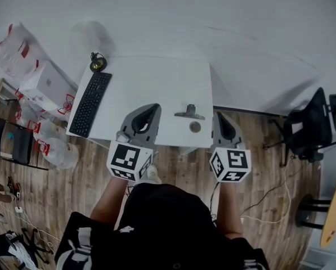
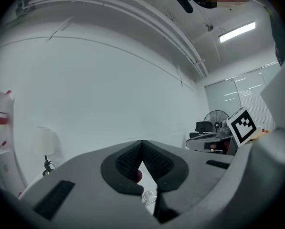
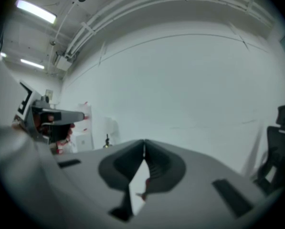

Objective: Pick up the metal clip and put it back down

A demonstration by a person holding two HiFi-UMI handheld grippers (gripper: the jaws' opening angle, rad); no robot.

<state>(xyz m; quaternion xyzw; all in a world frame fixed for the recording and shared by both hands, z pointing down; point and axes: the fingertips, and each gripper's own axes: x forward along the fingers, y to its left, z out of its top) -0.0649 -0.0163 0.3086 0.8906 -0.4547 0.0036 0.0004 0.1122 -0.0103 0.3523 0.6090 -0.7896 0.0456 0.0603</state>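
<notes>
One metal clip (image 1: pixel 189 113) lies on the single white table (image 1: pixel 156 77), near the front edge. It sits just behind one small round disc (image 1: pixel 195 126).

There are two grippers. The left gripper (image 1: pixel 154 108) is left of the clip, and the right gripper (image 1: pixel 219 116) is off the front right corner. Both have their jaws closed tip to tip and grip nothing; neither touches the clip.

One keyboard (image 1: pixel 90 103) lies along the left edge. Open tabletop extends behind the clip.
</notes>
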